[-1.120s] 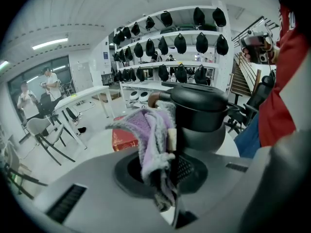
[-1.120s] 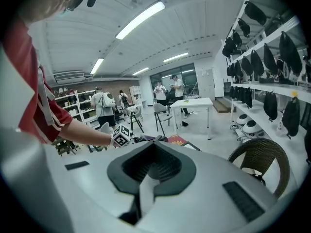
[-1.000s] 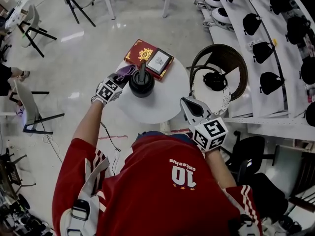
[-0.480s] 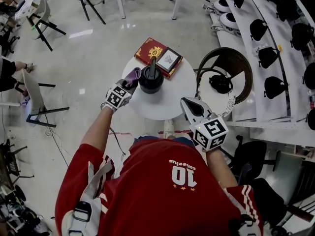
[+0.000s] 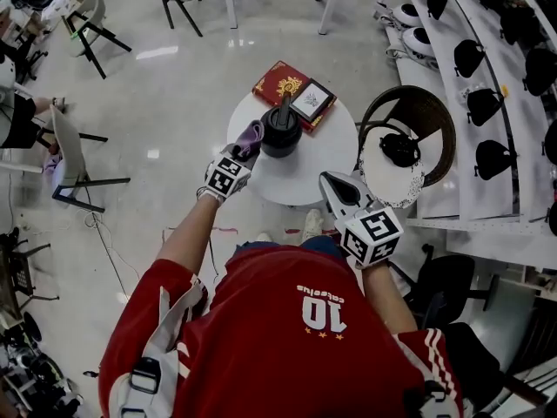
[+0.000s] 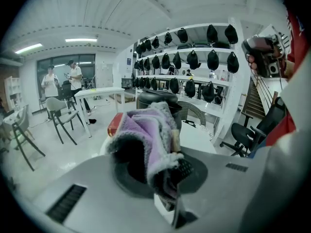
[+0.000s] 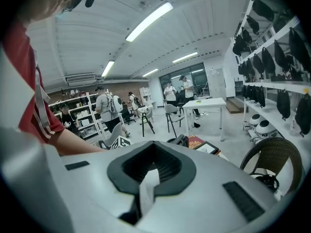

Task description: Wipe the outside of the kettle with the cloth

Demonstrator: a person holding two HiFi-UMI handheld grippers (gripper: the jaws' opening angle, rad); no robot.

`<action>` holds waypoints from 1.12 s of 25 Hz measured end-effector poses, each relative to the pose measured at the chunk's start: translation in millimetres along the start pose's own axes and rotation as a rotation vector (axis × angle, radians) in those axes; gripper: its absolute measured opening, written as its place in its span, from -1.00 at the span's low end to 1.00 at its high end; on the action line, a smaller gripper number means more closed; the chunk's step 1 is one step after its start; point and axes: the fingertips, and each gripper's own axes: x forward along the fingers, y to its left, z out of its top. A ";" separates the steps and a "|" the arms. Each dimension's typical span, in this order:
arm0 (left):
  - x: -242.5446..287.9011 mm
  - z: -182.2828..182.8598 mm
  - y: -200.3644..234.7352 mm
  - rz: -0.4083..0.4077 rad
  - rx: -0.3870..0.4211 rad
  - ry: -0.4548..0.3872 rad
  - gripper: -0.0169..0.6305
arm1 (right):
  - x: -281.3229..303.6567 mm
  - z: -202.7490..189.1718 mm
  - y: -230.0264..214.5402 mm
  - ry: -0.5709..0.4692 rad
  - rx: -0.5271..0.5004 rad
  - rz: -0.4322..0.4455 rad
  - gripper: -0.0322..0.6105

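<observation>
Clamping the cloth (image 5: 252,132) beside the kettle (image 5: 281,131), the left hand-held gripper (image 5: 246,145) could topple it; the right hand-held gripper (image 5: 336,184), closed empty, braces nothing.

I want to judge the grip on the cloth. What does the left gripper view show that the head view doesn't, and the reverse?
Only the left gripper view: the purple cloth seen close, bunched between the left gripper's jaws; two people standing far off. Only the head view: the whole round table, and the right gripper held near its rim. Both: the cloth beside the black kettle, and the red book.
</observation>
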 end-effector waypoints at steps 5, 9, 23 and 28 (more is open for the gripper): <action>1.4 -5.5 -13.9 0.061 -0.051 -0.002 -0.81 | -4.0 6.1 -16.8 -0.018 -0.006 0.035 -0.85; 2.2 -2.6 -24.0 0.118 -0.091 -0.015 -0.81 | -5.7 16.5 -30.8 -0.025 -0.024 0.081 -0.85; 37.0 -0.7 -69.8 0.279 -0.223 -0.027 -0.81 | -23.8 19.2 -92.8 -0.015 -0.032 0.208 -0.85; 52.1 10.4 -79.1 0.341 -0.255 -0.050 -0.81 | -28.2 19.4 -113.6 -0.001 -0.041 0.244 -0.85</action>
